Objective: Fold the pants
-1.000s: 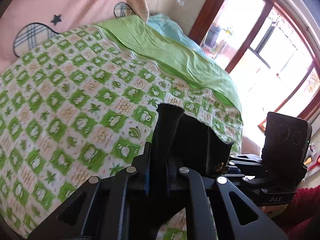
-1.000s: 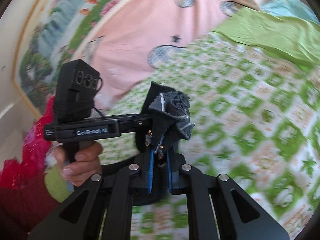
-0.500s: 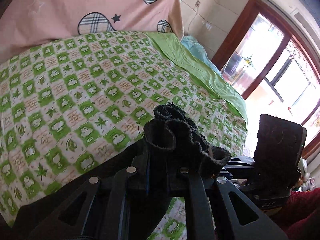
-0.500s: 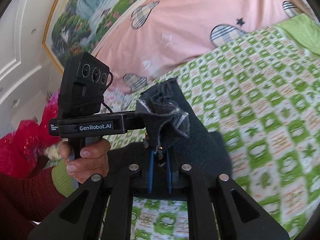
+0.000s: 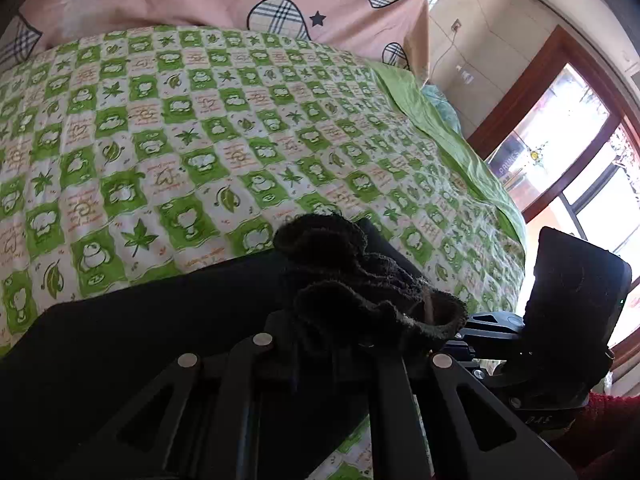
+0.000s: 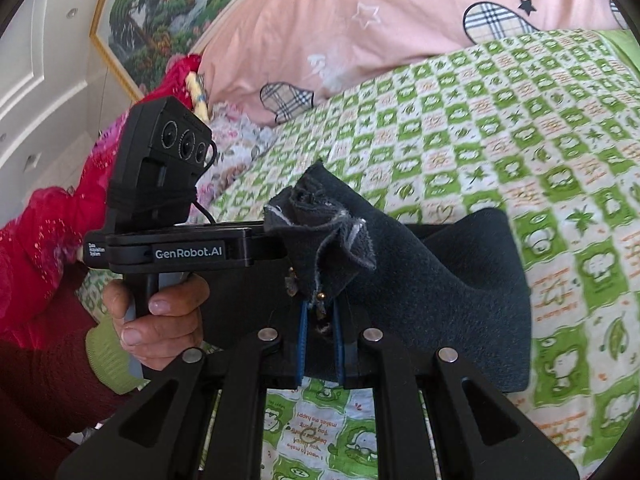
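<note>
Holding dark pants (image 6: pixel 440 280) over the green checked bedspread (image 6: pixel 500 128), 2 grippers clamped.
Right gripper (image 6: pixel 320 320) pinches a bunched edge, fabric draping right onto the bed; left gripper (image 5: pixel 356 344) pinches a bunched edge, cloth trailing left.

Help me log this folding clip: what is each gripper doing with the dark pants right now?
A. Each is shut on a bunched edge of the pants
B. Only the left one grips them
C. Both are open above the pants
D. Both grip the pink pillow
A: the left gripper and the right gripper each pinch a bunched edge of the pants over the checked bedspread.
</note>
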`<state>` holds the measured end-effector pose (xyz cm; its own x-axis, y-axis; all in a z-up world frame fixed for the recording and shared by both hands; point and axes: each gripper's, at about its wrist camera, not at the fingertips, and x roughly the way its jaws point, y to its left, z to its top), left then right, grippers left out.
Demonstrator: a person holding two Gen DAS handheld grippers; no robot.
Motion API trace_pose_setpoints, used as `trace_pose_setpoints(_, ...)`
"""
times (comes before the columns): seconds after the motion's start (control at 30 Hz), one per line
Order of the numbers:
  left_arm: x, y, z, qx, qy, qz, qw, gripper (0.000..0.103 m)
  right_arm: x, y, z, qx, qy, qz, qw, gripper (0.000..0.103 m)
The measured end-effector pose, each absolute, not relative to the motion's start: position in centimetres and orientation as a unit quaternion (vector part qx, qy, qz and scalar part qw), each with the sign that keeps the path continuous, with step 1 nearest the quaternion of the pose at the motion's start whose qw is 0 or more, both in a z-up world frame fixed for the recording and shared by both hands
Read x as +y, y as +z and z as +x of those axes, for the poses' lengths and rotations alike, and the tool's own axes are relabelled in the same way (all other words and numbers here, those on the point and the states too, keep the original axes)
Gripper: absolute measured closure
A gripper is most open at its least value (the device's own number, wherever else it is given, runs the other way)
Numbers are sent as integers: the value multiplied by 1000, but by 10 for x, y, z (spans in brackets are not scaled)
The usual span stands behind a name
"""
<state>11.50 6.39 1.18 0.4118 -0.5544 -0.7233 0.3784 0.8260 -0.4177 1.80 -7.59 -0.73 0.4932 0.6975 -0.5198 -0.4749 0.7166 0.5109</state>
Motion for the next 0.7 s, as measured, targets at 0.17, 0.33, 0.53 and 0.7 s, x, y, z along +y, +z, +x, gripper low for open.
trace_pose_setpoints(0.17, 82, -4, 107, 475, -249, -110, 836, 95, -60, -16, 20, 383, 346, 128, 847, 91)
trace_pose_setpoints(0.33, 100, -9, 94, 478, -220, -135, 840, 95, -48, -22, 20, 397, 347, 106, 843, 88)
trace_pose_setpoints(0.53, 120, -8, 76, 474, -183, -156, 847, 95, -40, -26, 22, 412, 350, 106, 834, 73)
trace_pose_setpoints(0.7, 145, -7, 53, 468, -148, -203, 847, 94, -25, -22, 15, 409, 375, 86, 828, 52)
